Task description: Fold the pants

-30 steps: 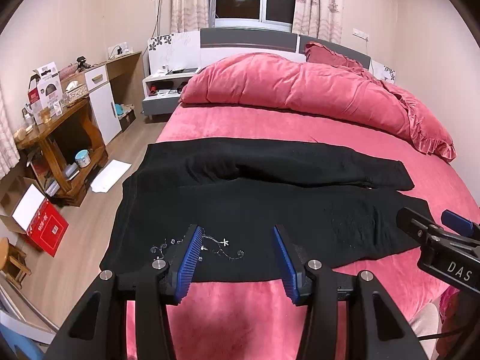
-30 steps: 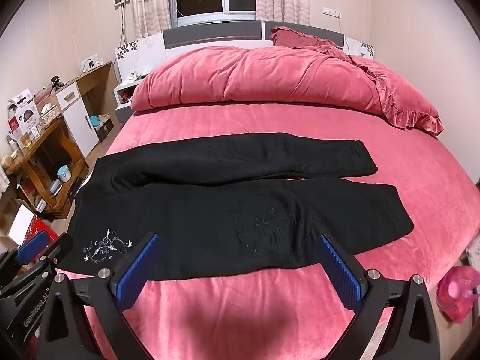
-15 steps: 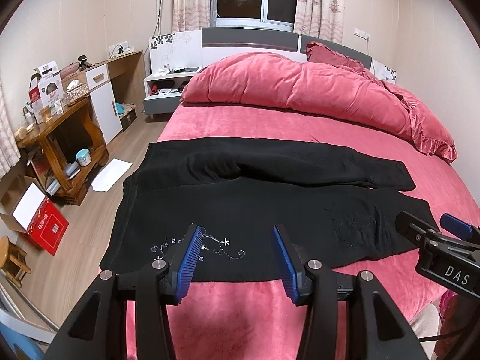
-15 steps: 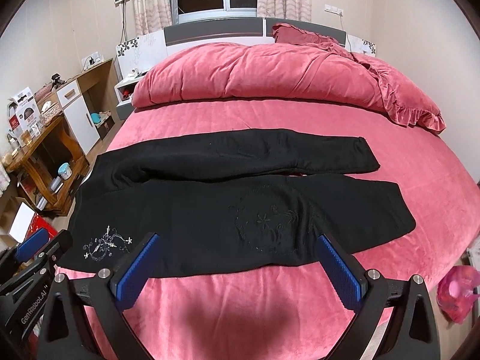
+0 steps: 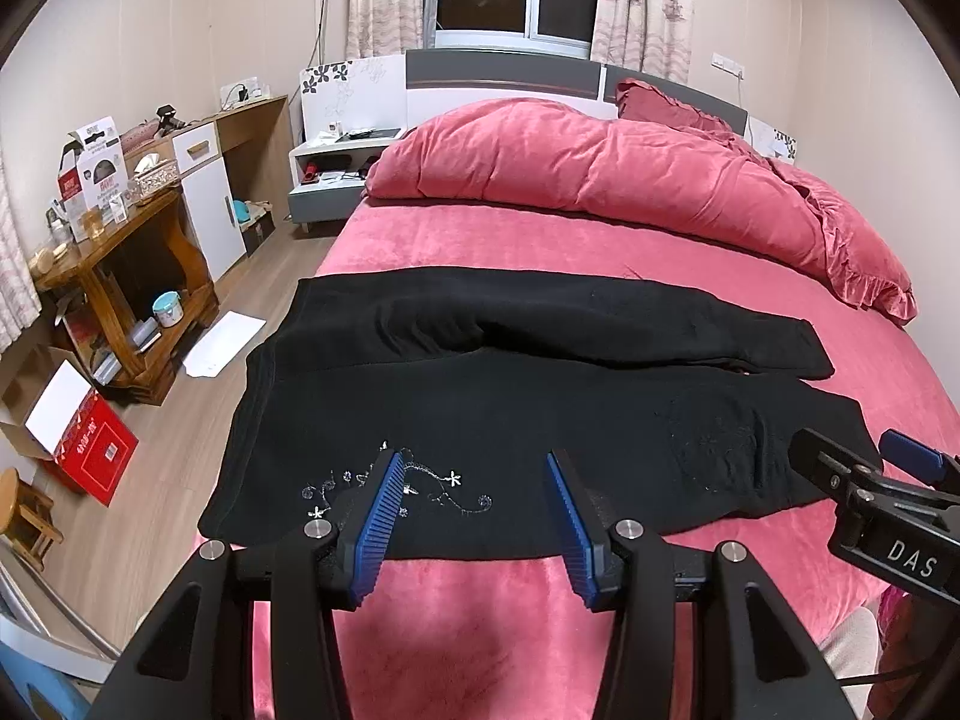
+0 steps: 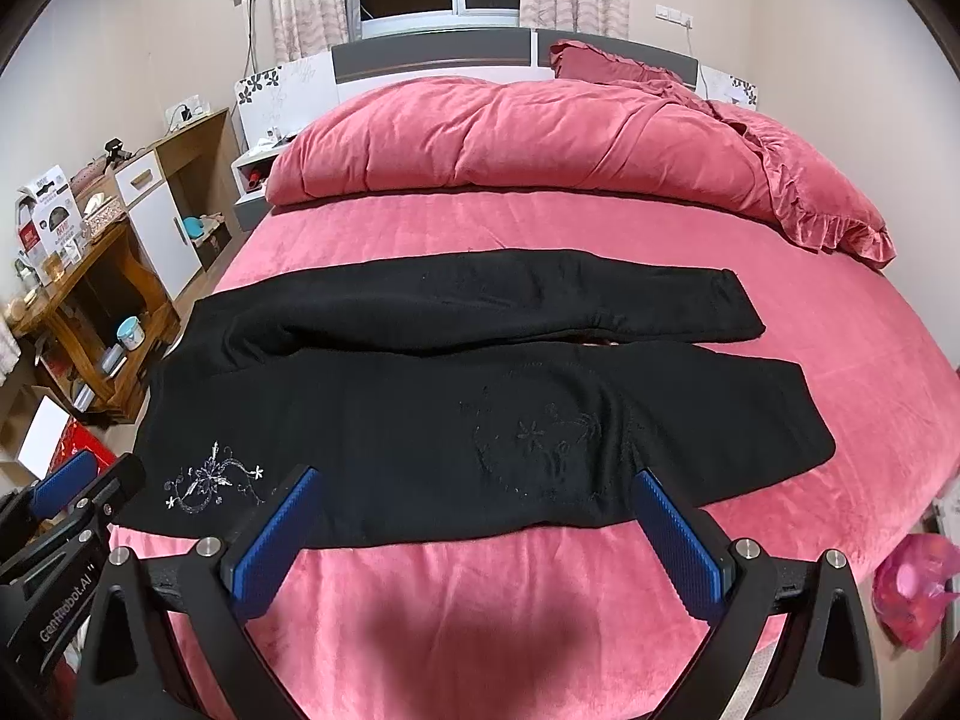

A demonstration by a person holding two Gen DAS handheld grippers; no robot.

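Note:
Black pants [image 5: 480, 414] lie flat across the pink bed, waistband at the left, both legs running to the right, with silver embroidery near the waist. They also show in the right wrist view [image 6: 480, 414]. My left gripper [image 5: 474, 480] is open and empty, held above the near edge by the embroidery. My right gripper [image 6: 474, 498] is open wide and empty, above the near leg's front edge. Each gripper shows at the edge of the other's view.
A rolled pink duvet [image 5: 600, 174] and pillow lie at the head of the bed [image 5: 480, 630]. A wooden desk [image 5: 114, 264], a white cabinet and a red box [image 5: 84, 444] stand on the floor at the left. A pink bag [image 6: 912, 588] lies at the right.
Both grippers have shifted slightly forward toward the pants. Both stay open. The pants have not moved.

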